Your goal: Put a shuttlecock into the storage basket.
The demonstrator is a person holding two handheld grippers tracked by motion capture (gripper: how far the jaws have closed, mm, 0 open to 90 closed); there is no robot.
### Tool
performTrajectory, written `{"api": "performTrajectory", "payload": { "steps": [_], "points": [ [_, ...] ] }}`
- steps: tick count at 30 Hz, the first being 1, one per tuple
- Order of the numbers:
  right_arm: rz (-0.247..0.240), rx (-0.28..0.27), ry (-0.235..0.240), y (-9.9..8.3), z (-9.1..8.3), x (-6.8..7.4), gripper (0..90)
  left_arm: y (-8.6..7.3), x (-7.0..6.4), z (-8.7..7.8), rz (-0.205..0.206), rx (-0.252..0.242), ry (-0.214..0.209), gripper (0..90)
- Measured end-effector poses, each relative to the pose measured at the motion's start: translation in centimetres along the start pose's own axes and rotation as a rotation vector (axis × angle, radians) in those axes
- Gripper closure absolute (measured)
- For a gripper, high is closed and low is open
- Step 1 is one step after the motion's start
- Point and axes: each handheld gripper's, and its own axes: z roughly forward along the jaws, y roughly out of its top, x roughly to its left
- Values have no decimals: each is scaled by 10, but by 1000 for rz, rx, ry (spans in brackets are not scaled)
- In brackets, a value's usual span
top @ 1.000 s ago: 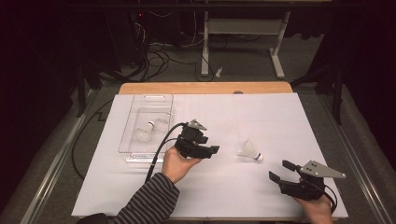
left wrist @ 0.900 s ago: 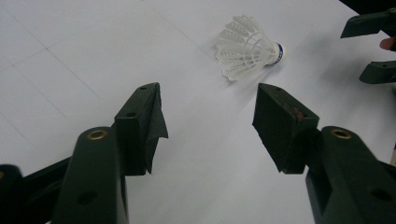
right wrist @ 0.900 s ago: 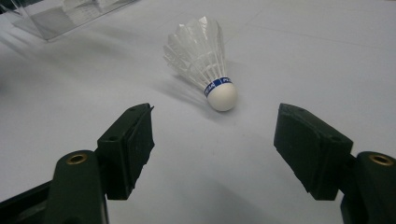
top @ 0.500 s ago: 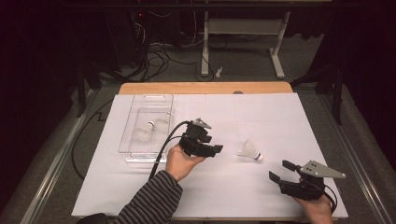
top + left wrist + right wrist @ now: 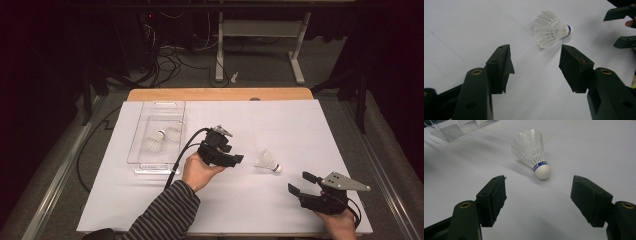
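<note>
While the right gripper (image 5: 299, 184) waits at the lower right of the high view with its fingers spread wide and empty, the left gripper (image 5: 235, 161) hovers mid-frame, fingers likewise apart and holding nothing. Between them a white shuttlecock (image 5: 268, 160) lies on its side on the counter (image 5: 300, 125). Farther back, at upper left, a clear tray (image 5: 150, 110) holds two more.

A lab or recording room is suggested. A wooden table (image 5: 220, 94) is covered with a plain white sheet (image 5: 300, 130) and set in a dark, unlit space. Behind it, loose cables (image 5: 170, 55) are strewn over a grey floor (image 5: 260, 75) beside the metal legs of a stand (image 5: 299, 45). No household furnishings are seen.
</note>
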Motion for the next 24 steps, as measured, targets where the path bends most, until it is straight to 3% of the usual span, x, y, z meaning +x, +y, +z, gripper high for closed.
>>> {"api": "performTrajectory", "payload": {
  "steps": [13, 24],
  "points": [
    [-2, 1, -2, 0, 0, 0, 292, 11, -4, 8, 28, 29, -4, 439],
    [-5, 3, -3, 0, 0, 0, 292, 17, -5, 18, 27, 56, -20, 439]
  ]
}}
